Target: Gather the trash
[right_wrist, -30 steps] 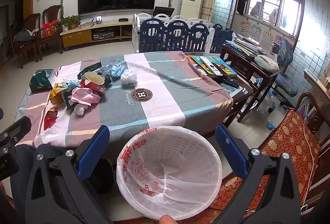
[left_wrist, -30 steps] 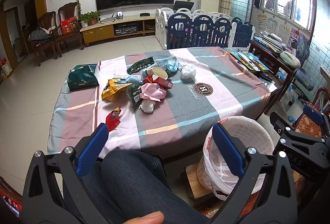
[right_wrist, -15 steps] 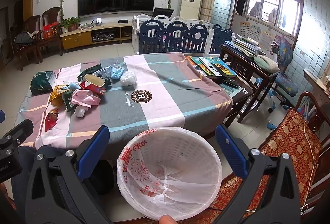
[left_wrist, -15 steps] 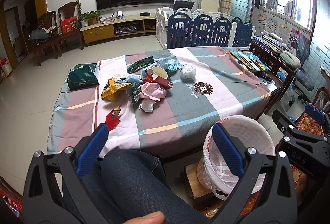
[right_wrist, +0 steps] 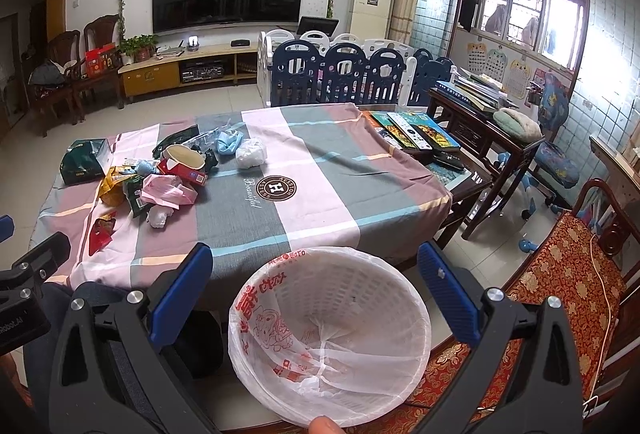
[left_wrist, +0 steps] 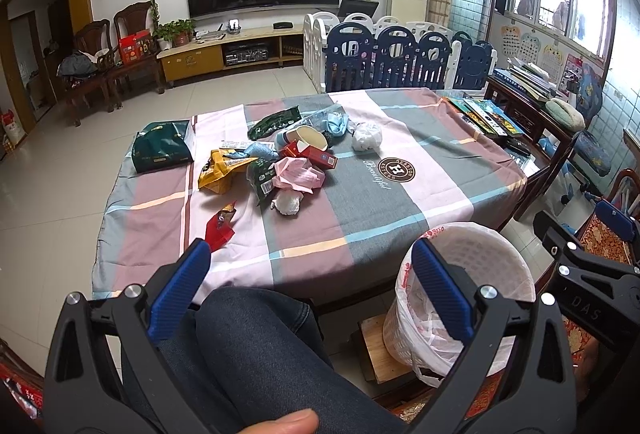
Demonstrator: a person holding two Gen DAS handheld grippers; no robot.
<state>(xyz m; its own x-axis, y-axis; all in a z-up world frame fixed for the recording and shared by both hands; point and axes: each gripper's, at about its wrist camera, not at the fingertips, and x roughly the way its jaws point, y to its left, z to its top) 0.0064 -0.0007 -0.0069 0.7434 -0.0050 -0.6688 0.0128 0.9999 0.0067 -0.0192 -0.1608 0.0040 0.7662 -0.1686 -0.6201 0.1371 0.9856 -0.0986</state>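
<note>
1. The worktop (left_wrist: 420,170) is covered with a striped cloth in pink, grey and mauve, with a round "H" logo (left_wrist: 395,169) printed near the middle.
2. A white mesh bin (right_wrist: 329,334) lined with a printed plastic bag is seen just off the near edge of the worktop, sitting on a low wooden board in the left wrist view. Nothing can be made out inside it besides the liner.
3. The trash pile (left_wrist: 288,158) is bunched on the far-left part of the worktop, well apart from the bin. A dark green pouch (left_wrist: 162,151) is lying off by the left edge.
4. In the pile, a yellow snack bag (left_wrist: 220,174), a crumpled pink wrapper (left_wrist: 298,174), a paper cup (left_wrist: 306,138) tipped on its side and a red box (left_wrist: 316,157) can be picked out.
5. A red wrapper (left_wrist: 219,228) and a white wad (left_wrist: 287,201) are found nearer the front edge, apart from the main heap.
6. The left claw (left_wrist: 310,284) is held wide over a denim-clad leg, with nothing gripped.
7. The right claw (right_wrist: 314,284) is spread wide too, held above the bin, and is empty.
</note>
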